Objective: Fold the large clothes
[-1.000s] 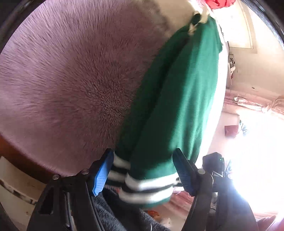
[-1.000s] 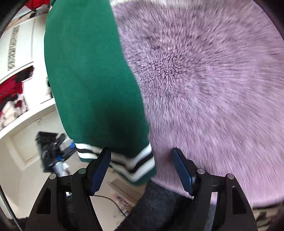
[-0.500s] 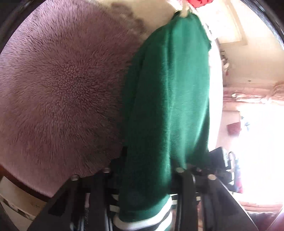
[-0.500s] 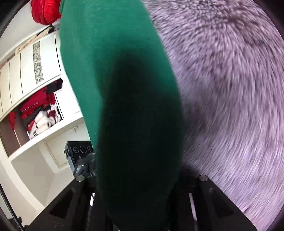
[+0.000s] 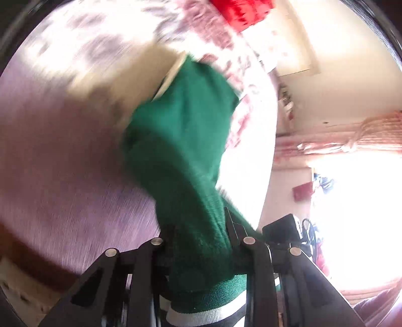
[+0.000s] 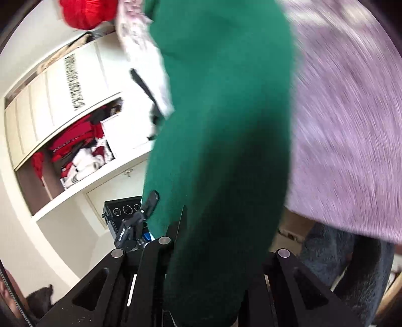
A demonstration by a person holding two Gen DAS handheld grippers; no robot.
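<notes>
A green knit sweater (image 5: 186, 140) with a white-and-dark striped hem lies over a fluffy purple blanket (image 5: 62, 156). My left gripper (image 5: 201, 241) is shut on the sweater near its hem, and the cloth bunches between the jaws. In the right wrist view the same sweater (image 6: 221, 125) fills the middle, and my right gripper (image 6: 216, 256) is shut on it. The cloth hides the fingertips of both grippers. The blanket also shows in the right wrist view (image 6: 346, 140). Both views are motion-blurred.
A red garment (image 5: 241, 12) and a pale patterned cloth (image 5: 241, 65) lie at the far end. A white wardrobe with folded clothes (image 6: 75, 151) stands to the left. A black device on a stand (image 6: 125, 213) is beside the bed. A bright window (image 5: 351, 213) is at right.
Both grippers went from open around the striped hem to shut on it. They have since lifted and carried the hem towards the far end; the sweater now bunches.
</notes>
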